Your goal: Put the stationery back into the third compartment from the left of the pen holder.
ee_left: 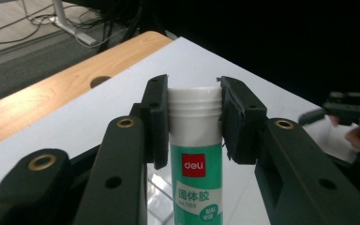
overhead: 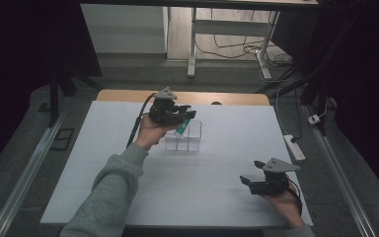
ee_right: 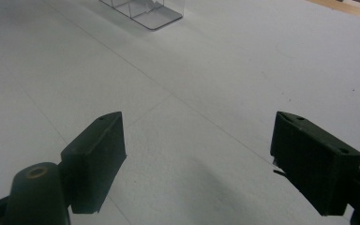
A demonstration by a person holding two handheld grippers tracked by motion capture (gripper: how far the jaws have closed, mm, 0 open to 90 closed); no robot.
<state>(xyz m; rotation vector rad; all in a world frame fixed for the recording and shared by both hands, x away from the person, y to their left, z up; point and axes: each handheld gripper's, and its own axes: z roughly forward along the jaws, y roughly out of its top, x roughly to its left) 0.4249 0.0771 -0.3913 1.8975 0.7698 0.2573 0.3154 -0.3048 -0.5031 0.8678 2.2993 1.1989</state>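
Green-white glue stick (ee_left: 196, 140), clamped upright

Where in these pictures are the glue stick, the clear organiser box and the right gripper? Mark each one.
glue stick (ee_left: 196, 140), left gripper view, on its green label below the white cap.
clear organiser box (overhead: 192, 143), high view, on its front wall.
right gripper (overhead: 249, 172), high view, midway between its open fingertips.
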